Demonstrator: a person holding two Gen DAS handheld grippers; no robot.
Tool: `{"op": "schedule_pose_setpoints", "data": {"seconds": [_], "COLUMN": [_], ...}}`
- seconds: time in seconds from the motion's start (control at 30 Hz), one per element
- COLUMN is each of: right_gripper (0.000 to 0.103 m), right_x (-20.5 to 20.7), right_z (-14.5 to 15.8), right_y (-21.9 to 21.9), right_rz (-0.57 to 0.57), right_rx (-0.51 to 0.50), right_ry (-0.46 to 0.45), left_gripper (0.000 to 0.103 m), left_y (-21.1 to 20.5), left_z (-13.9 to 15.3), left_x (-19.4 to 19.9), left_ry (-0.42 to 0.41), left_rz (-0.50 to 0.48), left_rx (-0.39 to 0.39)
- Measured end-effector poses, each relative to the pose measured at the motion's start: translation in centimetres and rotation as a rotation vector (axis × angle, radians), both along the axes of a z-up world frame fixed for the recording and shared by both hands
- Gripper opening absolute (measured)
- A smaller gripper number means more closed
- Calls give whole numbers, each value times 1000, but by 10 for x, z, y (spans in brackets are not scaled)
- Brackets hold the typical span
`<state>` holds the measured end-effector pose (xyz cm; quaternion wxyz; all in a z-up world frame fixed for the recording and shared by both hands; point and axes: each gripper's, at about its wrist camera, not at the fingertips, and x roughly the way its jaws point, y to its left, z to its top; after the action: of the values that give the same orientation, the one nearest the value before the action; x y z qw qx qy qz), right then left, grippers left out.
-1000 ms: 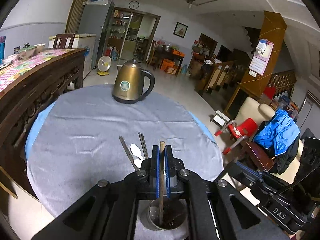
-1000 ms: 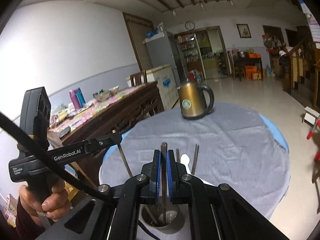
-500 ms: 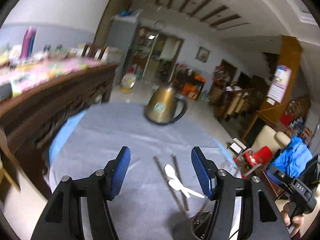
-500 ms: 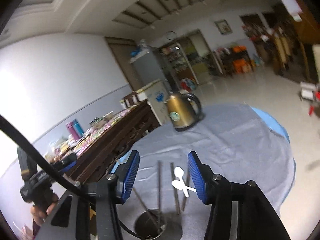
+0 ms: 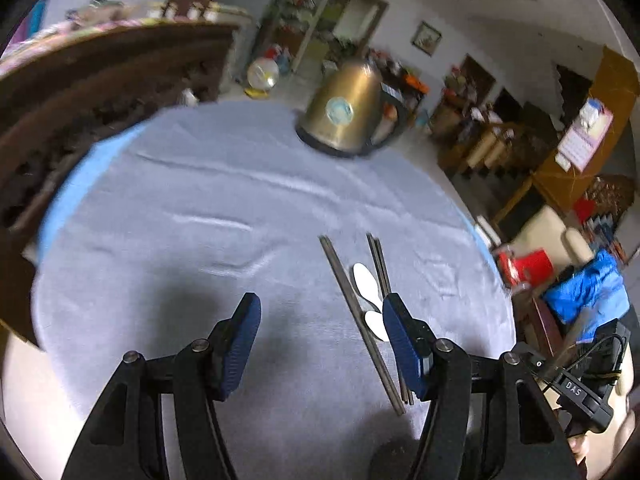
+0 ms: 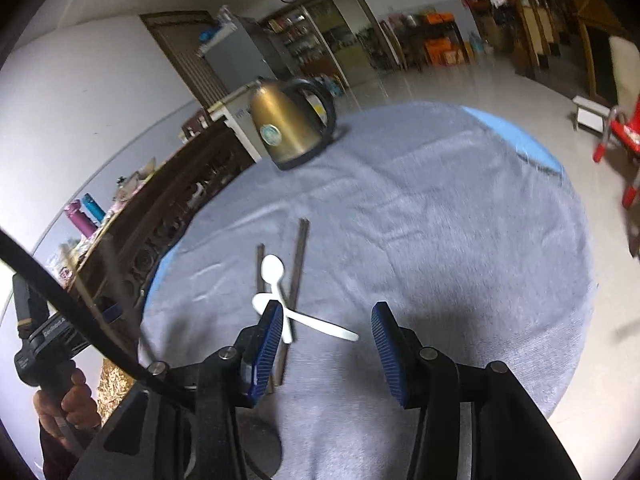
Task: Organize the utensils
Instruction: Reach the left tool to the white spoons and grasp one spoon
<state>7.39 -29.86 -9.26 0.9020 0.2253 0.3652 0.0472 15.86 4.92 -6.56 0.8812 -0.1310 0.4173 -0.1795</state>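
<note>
The left gripper [image 5: 320, 320] hangs over the grey tablecloth [image 5: 200, 200] with its blue-padded jaws apart and nothing between them; they have just been opening. The right gripper [image 6: 326, 330] is likewise spread wide and empty, its jaws having parted within the last second too. Taking the brass-coloured kettle [image 6: 290, 124] at the far edge of the round table as the landmark, the utensils lie on the cloth on the near side of it, well apart from it: two pairs of dark chopsticks [image 6: 298, 264] run roughly lengthwise away from the kettle, and two white plastic spoons [image 6: 274, 276] lie crossed between and over them. In the left wrist view the chopsticks [image 5: 352, 308] and spoons [image 5: 366, 280] sit just beside the right-hand finger. A hand [image 6: 68, 400] grips the other tool's handle at the left edge of the right wrist view.
</note>
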Motion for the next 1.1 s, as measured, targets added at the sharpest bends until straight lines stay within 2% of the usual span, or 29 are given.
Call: {"op": "schedule_pose_setpoints", "data": {"seconds": [0.17, 0.27, 0.43, 0.5, 0.53, 0.67, 1.0, 1.1], "right_gripper": [50, 50, 50, 50, 50, 50, 50, 50], "right_x": [13, 16, 20, 21, 22, 23, 30, 34], "right_z": [-19, -30, -44, -47, -49, -52, -63, -63], "right_y": [-13, -20, -35, -38, -40, -43, -45, -42], "right_rz": [-1, -12, -30, -32, -33, -27, -17, -3], "right_rx": [37, 43, 64, 68, 71, 79, 103, 99], "right_ry": [31, 52, 77, 84, 86, 87, 104, 107], "left_gripper": [62, 53, 42, 29, 27, 24, 22, 23], "left_y": [-43, -71, -102, -110, -111, -119, -131, -133], "left_z": [-33, -44, -52, -56, -57, -65, -77, -79], "left_x": [44, 58, 74, 82, 85, 95, 103, 103], "left_ry": [77, 94, 71, 76, 79, 91, 90, 94], "left_rz": [-102, -155, -214, -238, -249, -284, -368, -378], "left_rx": [23, 67, 151, 170, 175, 214, 192, 211]}}
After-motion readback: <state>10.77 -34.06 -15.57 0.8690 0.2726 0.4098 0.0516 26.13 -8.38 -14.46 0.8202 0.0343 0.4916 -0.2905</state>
